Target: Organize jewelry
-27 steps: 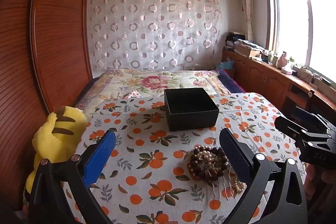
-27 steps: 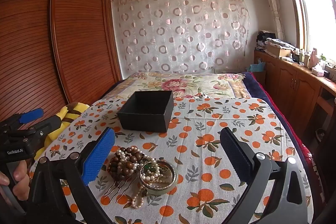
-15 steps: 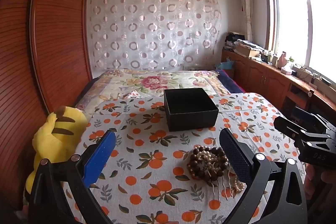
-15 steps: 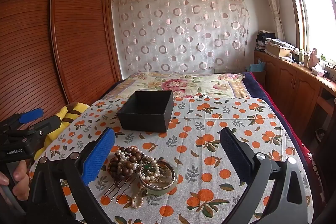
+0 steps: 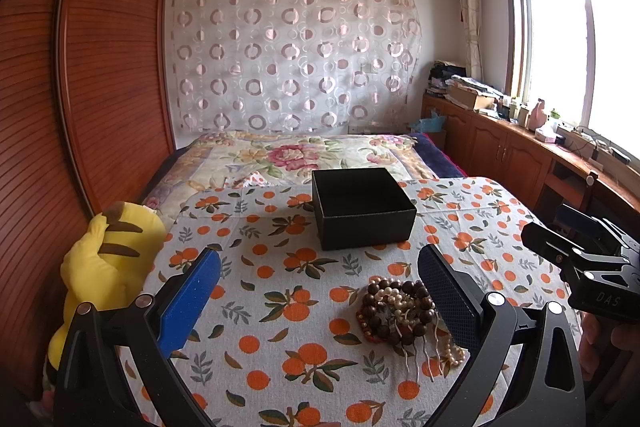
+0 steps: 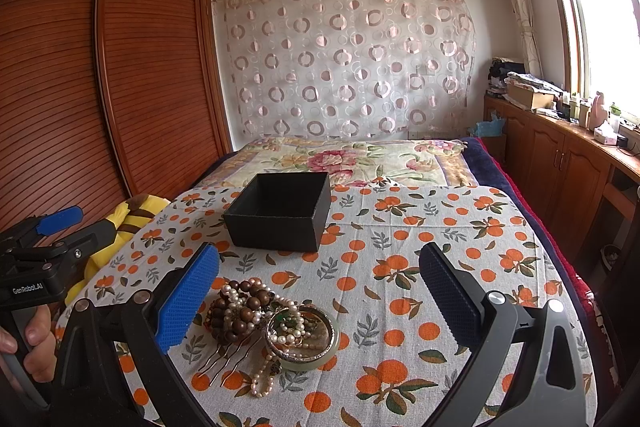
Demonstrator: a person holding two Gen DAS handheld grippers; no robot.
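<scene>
A pile of jewelry (image 6: 256,315) lies on the orange-print cloth: brown bead bracelets, pearl strands, a hair comb (image 6: 224,357) and a green bangle (image 6: 302,337). It also shows in the left wrist view (image 5: 400,311), near the right finger. An open, empty black box (image 5: 362,207) stands behind it, also in the right wrist view (image 6: 280,211). My left gripper (image 5: 320,299) is open and empty above the cloth, left of the pile. My right gripper (image 6: 320,299) is open and empty, the pile near its left finger.
A yellow plush toy (image 5: 104,259) sits at the table's left edge. A floral bed (image 5: 296,157) lies behind the table. A wooden wardrobe (image 5: 80,87) stands left, wooden cabinets (image 5: 504,155) under the window at right.
</scene>
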